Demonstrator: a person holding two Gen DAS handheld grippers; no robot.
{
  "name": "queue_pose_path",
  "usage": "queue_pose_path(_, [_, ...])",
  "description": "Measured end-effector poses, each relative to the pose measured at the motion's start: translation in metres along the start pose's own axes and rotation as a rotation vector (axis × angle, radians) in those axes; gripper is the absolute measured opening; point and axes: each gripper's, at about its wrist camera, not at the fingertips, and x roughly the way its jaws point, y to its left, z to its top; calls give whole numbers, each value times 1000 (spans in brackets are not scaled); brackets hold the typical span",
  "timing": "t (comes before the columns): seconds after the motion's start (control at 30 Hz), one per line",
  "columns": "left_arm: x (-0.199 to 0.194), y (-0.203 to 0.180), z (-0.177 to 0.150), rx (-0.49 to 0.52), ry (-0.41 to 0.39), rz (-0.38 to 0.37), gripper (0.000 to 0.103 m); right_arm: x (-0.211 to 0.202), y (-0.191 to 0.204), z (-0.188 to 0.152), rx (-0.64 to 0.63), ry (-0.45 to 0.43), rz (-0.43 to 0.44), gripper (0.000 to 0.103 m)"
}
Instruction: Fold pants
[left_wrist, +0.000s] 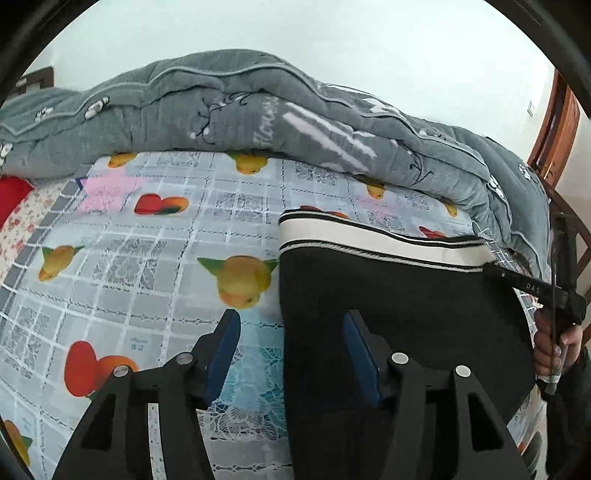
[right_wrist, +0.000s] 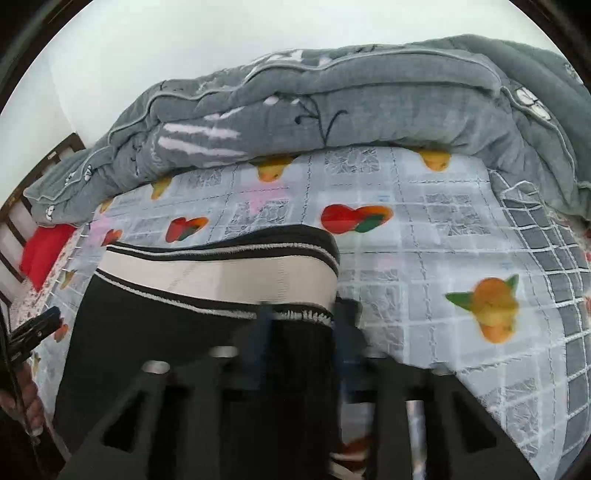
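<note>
The black knit pants with a cream-and-black striped waistband (left_wrist: 388, 295) lie flat on the fruit-printed grey checked bedsheet (left_wrist: 147, 258), waistband away from both cameras, long axis running back toward the operator. The left gripper (left_wrist: 291, 332) stands released, straddling the pants' left edge. The right gripper (right_wrist: 301, 325) is clenched on the right edge just below the waistband, judging from the blurred view

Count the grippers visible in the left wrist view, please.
2. The left gripper is at the bottom, open, astride the left edge of the black pants. The right gripper is at the right, at the waistband end.
</note>
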Motion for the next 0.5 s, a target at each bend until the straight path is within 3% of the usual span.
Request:
queue_pose_path(0.03, [-1, -3, 0, 12, -4, 1, 56, -9, 12, -2, -104, -50, -34, 14])
queue_pose_path(0.07, [-2, -6, 0, 25, -7, 3, 56, -18, 13, -3, -124, -94, -29, 14])
queue_pose_path(0.1, [-3, -8, 0, 34, -14, 3, 56, -24, 0, -3, -55, -113, 15, 14])
queue_pose_path(0.17, [-2, -15, 3, 41, -35, -5, 56, -8, -24, -1, 71, -25, 24, 14])
queue_pose_path(0.23, [1, -22, 7, 30, -43, -1, 56, 14, -31, -7, 83, 28, -50, 18])
queue_pose_path(0.33, [10, -38, 16, 72, -42, 0, 55, 7, 11, -6, -196, -2, -241, 20])
queue_pose_path(0.37, [12, -42, 18, 83, -48, 14, 55, 1, 15, -1, -221, -10, -243, 20])
queue_pose_path(0.47, [22, -53, 29, 67, -74, 5, 55, -22, 2, 18, -35, -44, -139, 22])
queue_pose_path(0.5, [29, -57, 36, 44, -75, -27, 55, -25, 0, 22, 0, -64, -115, 30])
